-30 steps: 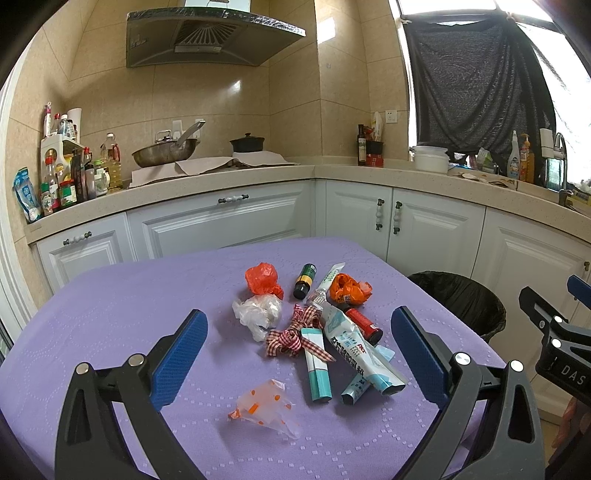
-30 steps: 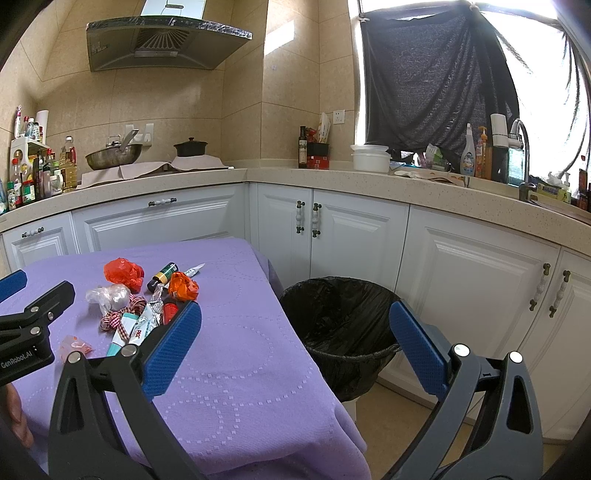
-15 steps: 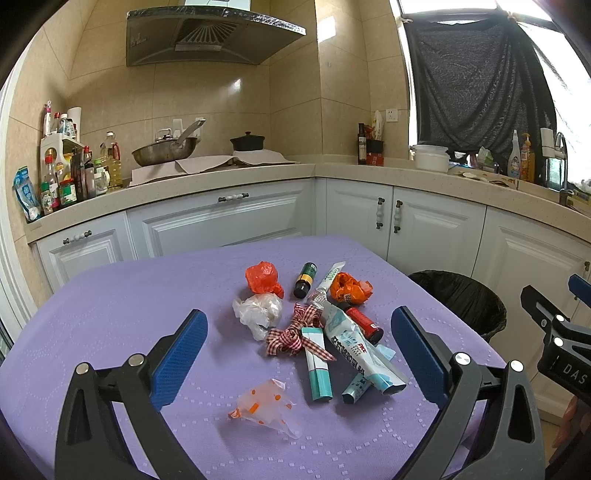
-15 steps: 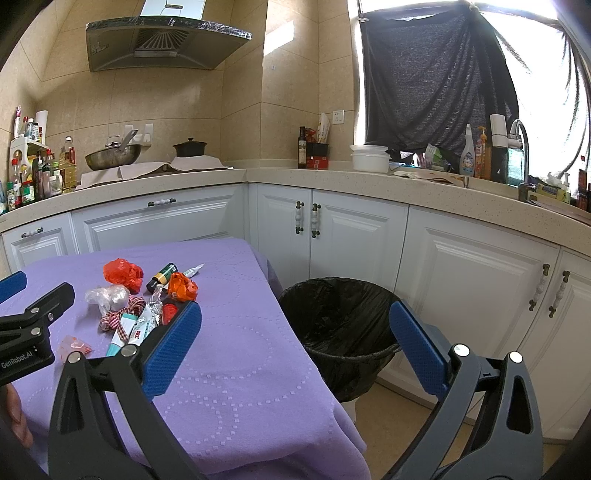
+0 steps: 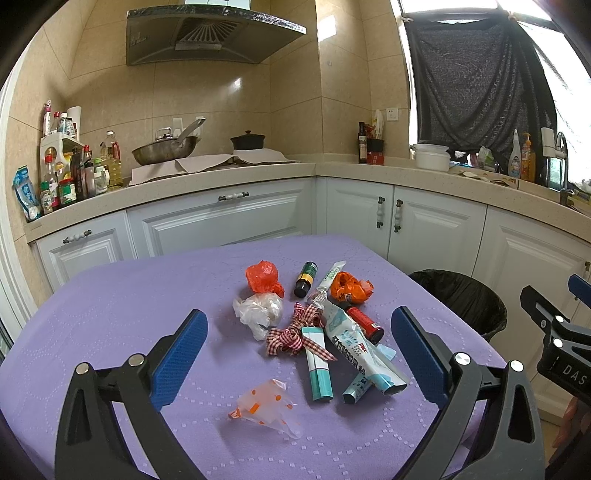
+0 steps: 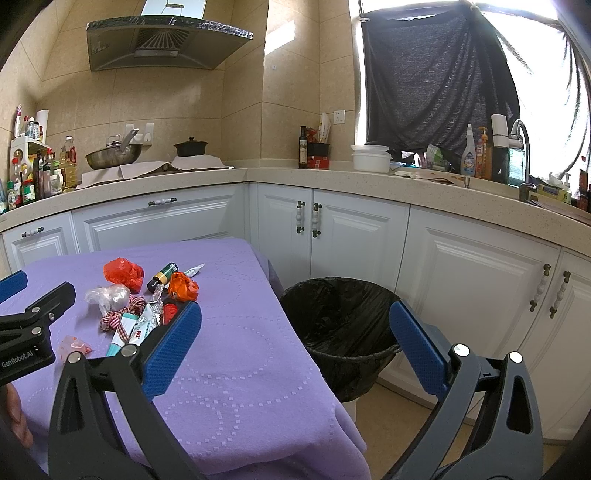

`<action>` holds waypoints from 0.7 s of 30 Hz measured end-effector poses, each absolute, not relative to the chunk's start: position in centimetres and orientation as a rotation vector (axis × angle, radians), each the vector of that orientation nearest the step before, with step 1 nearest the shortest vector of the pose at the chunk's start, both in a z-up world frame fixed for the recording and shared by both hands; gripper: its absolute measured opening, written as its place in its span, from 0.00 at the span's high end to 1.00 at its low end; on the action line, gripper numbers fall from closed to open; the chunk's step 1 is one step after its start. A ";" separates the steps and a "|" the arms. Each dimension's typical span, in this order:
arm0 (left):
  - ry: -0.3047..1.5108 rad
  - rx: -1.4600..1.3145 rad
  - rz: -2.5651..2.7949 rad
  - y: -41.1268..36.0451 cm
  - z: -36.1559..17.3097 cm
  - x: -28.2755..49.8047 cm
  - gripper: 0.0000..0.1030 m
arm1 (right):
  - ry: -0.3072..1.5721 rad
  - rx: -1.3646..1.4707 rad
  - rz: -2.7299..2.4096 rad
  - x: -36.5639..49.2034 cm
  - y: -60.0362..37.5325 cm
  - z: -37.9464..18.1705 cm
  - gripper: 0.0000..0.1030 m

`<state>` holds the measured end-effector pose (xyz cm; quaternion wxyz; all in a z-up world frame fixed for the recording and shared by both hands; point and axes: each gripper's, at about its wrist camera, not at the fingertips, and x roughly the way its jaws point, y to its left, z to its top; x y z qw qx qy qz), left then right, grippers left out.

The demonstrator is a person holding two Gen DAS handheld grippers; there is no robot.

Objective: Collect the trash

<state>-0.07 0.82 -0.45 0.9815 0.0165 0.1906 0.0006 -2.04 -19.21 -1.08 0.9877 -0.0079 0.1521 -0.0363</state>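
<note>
Left wrist view: my left gripper (image 5: 299,356) hangs spread over three tubes (image 5: 364,350) beside one checked ribbon (image 5: 291,334). My right gripper (image 6: 295,339) gapes wide beside one black-lined bin (image 6: 341,328).

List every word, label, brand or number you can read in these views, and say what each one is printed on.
"GenRobot.AI": body of the left tongs, seen from the right wrist.
"DAS", cut off at the frame edge: body of the right tongs, seen from the left wrist.
Large toothpaste tube: blue and red print, too blurred to read.
Small brown bottle label: too small to read.
Counter bottles and range hood marking: unreadable.
</note>
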 end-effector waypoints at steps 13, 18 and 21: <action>0.409 0.033 0.001 1.1 -1.3 0.2 0.06 | 0.313 -0.015 -0.068 -1.8 -19.3 -1.1 0.03; 0.421 0.038 0.026 1.9 -1.6 0.2 0.06 | 0.320 -0.017 -0.034 -1.4 -18.4 -1.8 0.03; 0.427 0.037 0.049 2.7 -1.8 0.1 0.06 | 0.322 -0.025 0.000 -1.0 -17.3 -2.0 0.03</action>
